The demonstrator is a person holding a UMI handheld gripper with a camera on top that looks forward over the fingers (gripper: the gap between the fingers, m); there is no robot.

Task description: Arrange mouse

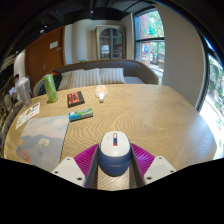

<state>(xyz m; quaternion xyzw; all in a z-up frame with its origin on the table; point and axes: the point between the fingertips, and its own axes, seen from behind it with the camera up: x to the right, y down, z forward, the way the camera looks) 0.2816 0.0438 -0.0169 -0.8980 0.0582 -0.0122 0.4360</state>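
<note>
While the gripper (113,172) held the mouse (113,152) clamped between both pink pads at six o'clock, it hung low over the wooden table (150,115). Judged mid-carry, the next move called for lowering it squarely onto bare wood, then opening the fingers.

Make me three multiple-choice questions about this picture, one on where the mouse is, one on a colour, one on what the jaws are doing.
1. Where is the mouse?
A. between the gripper's jaws
B. beside the green cup
C. on the sofa

2. What colour is the cup at the table's far side?
A. red
B. green
C. white

3. How do the jaws stand?
A. far from the mouse
B. around the mouse
C. holding a book

Answers:
1 A, the mouse lies between the pink pads.
2 B, the upright cup is green.
3 B, the jaws flank the mouse; whether they press it is unclear.
</note>
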